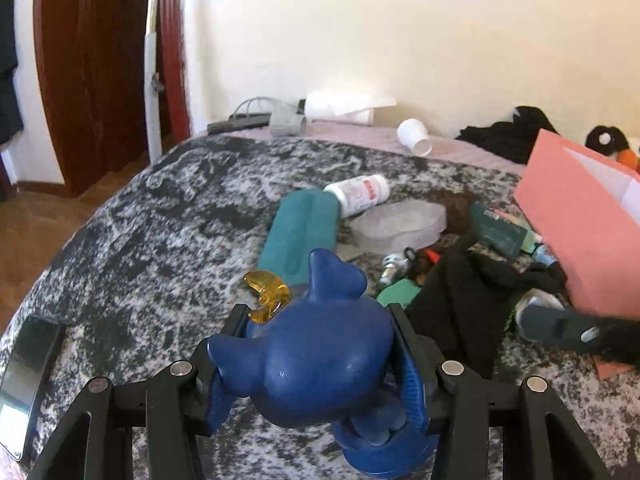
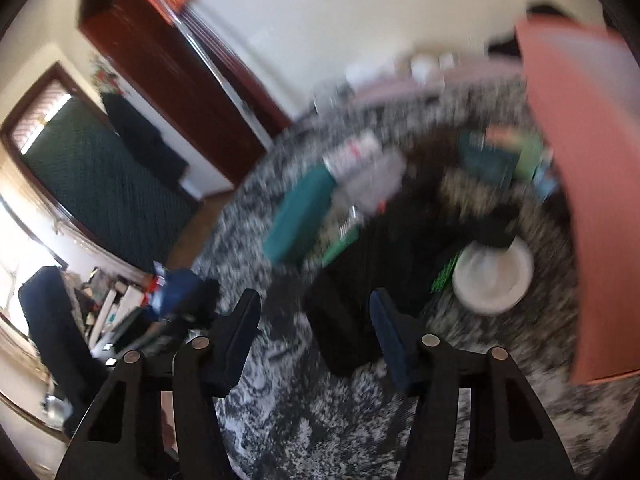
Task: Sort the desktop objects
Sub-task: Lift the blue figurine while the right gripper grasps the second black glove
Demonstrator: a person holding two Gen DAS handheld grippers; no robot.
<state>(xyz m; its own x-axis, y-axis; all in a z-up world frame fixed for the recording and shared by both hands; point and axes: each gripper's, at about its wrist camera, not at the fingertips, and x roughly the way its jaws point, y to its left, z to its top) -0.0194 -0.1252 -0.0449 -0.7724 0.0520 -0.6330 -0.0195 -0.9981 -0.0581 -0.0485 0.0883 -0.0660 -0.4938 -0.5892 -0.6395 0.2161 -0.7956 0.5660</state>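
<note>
My left gripper is shut on a dark blue plastic toy figure and holds it above the grey speckled blanket. Ahead lie a yellow translucent clip, a teal case, a white bottle, a clear plastic box and black cloth. My right gripper is open and empty above the blanket, facing the black cloth. The right wrist view is blurred. It shows the teal case and a white round lid.
A pink paper bag stands at the right, also in the right wrist view. A phone lies at the blanket's left edge. A white cup, papers and cables sit at the back. The left gripper with the blue toy shows in the right wrist view.
</note>
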